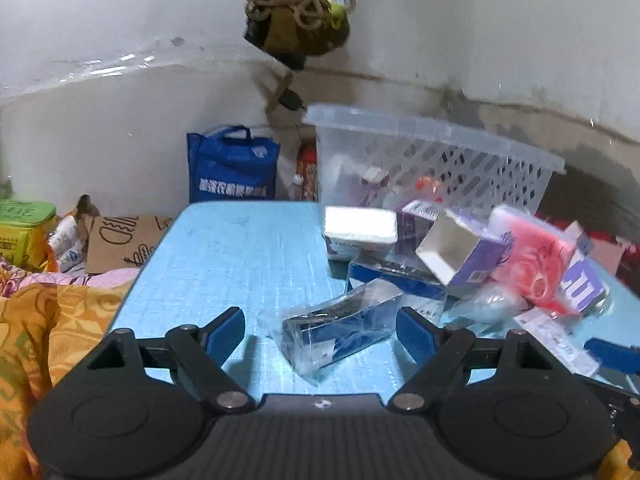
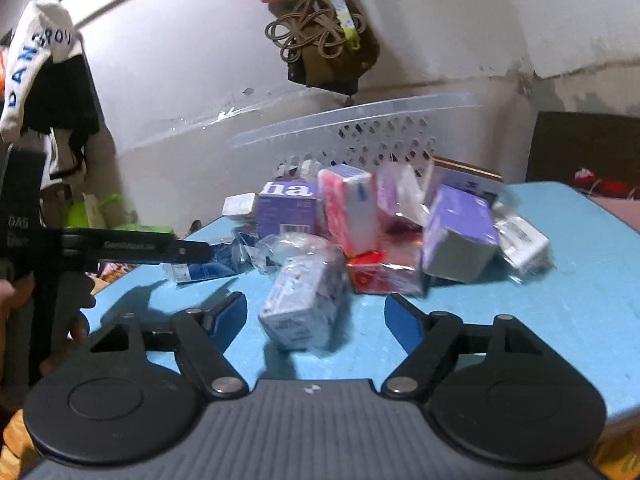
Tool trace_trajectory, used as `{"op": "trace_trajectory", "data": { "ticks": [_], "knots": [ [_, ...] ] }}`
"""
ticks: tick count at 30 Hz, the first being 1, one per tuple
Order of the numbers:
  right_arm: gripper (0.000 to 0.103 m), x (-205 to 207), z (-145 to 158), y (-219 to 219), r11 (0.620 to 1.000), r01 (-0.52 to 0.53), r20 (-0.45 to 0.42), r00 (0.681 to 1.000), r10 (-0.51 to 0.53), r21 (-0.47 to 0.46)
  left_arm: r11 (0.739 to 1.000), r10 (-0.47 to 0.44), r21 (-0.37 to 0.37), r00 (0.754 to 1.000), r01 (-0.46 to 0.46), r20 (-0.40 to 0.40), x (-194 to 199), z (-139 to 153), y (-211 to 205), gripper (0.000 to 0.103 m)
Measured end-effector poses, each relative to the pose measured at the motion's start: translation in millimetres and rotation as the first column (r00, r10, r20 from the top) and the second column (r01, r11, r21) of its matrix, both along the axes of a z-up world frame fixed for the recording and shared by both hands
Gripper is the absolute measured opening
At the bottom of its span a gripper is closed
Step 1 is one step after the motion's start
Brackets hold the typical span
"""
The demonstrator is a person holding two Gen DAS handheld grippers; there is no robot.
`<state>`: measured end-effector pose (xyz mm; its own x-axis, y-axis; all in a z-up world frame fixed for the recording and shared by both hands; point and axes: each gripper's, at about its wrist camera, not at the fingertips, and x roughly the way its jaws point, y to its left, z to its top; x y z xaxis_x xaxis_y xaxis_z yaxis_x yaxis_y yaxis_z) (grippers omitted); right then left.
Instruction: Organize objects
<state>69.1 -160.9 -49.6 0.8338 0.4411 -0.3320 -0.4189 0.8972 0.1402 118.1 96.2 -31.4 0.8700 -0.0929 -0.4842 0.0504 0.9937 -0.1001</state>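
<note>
The left hand-held gripper is spread wide around a blue box in clear wrap lying on the blue desk — neither pad is seen touching it. The right hand-held gripper is likewise held wide, a pale purple wrapped box standing between its fingers. Behind both, a heap of boxes is piled against a perforated clear basket at the desk's far edge.

A: What's lying at lower centre?
B: A blue, plastic-wrapped box is lying tilted on its side. Behind it, purple and pink cartons are piling up before a clear slotted basket.
</note>
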Motion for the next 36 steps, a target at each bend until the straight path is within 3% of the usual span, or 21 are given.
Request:
{"op": "trace_trajectory", "data": {
  "ticks": [3, 4, 5, 8, 11, 16, 20, 24, 25, 28, 36],
  "knots": [
    [0.062, 1.7, -1.2, 5.5, 1.0, 0.003, 0.001, 1.0, -0.003, -0.022, 0.999, -0.032, -0.011, 0.999, 0.031, -0.026, 5.1, -0.1, -2.9, 0.082],
    [0.05, 1.4, -2.9, 5.2, 1.0, -0.002, -0.004, 1.0, 0.002, -0.022, 0.999, -0.035, -0.002, 0.999, 0.035, -0.032, 4.4, -0.7, -6.2, 0.081],
    [0.046, 1.4, -4.0, 3.9, 1.0, -0.009, -0.013, 1.0, 0.009, -0.016, 0.999, -0.035, 0.019, 0.999, 0.036, -0.035, 0.6, -2.6, -12.3, 0.072],
    [0.044, -4.2, -4.6, -1.5, 1.0, -0.008, -0.005, 1.0, 0.008, -0.01, 0.998, -0.045, 0.044, 0.999, 0.045, -0.012, -15.2, -4.3, -24.2, 0.061],
    [0.043, -7.0, -3.7, -6.0, 1.0, -0.008, -0.002, 1.0, 0.008, -0.005, 0.999, -0.054, 0.008, 0.999, 0.053, 0.006, -32.9, -6.0, -31.7, 0.06],
    [0.043, -3.5, -1.7, -10.7, 1.0, -0.001, -0.003, 1.0, 0.001, -0.005, 0.998, -0.055, 0.034, 0.998, 0.054, 0.022, -41.9, -7.1, -44.2, 0.061],
    [0.043, -1.6, -0.6, -14.4, 1.0, 0.006, -0.003, 1.0, -0.006, 0.001, 0.999, -0.028, 0.041, 1.0, 0.027, 0.014, -31.3, -6.9, -43.1, 0.069],
    [0.043, -0.2, -2.1, -15.5, 1.0, -0.001, -0.006, 1.0, 0.001, -0.003, 0.998, -0.007, 0.064, 1.0, 0.006, 0.016, -30.2, -9.4, -50.0, 0.07],
    [0.043, -0.2, -2.4, -15.7, 1.0, -0.002, -0.007, 1.0, 0.002, -0.004, 0.998, -0.008, 0.058, 1.0, 0.006, 0.021, -31.4, -9.6, -50.0, 0.061],
    [0.043, -2.5, -1.4, -18.5, 1.0, -0.002, -0.001, 1.0, 0.002, -0.006, 0.998, 0.005, 0.061, 0.999, -0.008, 0.037, -37.1, -9.5, -51.2, 0.052],
    [0.042, -4.0, 0.9, -25.6, 1.0, 0.006, 0.002, 1.0, -0.006, -0.011, 0.999, 0.01, 0.035, 0.995, -0.014, 0.096, -56.7, -6.2, -45.3, 0.05]
  ]
}}
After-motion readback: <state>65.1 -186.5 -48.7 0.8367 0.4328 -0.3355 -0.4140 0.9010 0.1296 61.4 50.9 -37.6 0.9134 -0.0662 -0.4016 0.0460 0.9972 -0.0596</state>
